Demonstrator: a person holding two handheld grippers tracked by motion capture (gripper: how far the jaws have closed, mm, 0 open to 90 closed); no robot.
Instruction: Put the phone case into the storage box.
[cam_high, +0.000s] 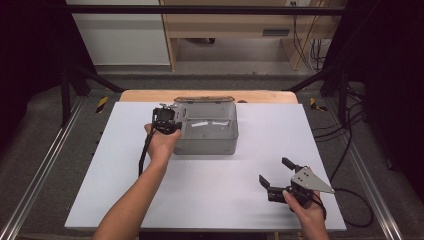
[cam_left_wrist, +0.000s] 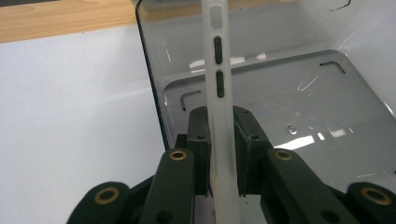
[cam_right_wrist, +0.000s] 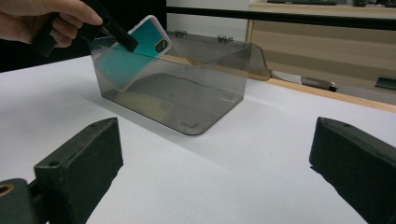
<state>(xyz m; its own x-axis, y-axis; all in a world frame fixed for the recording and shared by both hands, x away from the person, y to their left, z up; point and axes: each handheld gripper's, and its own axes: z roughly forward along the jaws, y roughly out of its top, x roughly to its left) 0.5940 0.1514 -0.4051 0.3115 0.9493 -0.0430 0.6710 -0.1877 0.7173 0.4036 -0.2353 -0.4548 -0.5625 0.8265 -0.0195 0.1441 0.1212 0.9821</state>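
So starting on the left: the left claw (cam_high: 167, 120) is clamped on a phone case (cam_left_wrist: 218, 98), white rim with a teal back, pinching it by its thin edges. Makes sense, since a flat case is easiest to carry edge-on, and that way it slides down into a narrow space without catching. From the right claw's camera you can see the case (cam_right_wrist: 140, 44) hanging tilted, its lower part already inside the clear box (cam_right_wrist: 187, 93) and the camera-hole end poking above the rim just past the claw tips. I can't tell if its lower corner touches the floor of the box yet.

The box sits directly ahead of and below the left claw, lid (cam_right_wrist: 219, 46) flipped back on its hinges so the top stays open for dropping stuff in. Smoky see-through walls, so the person can watch the case go down.

Over on the right, the right claw (cam_high: 276, 176) is spread wide and holding nothing, parked low over the white desk (cam_high: 225, 200), well apart from the box. My guess is it's just kept out of the way.
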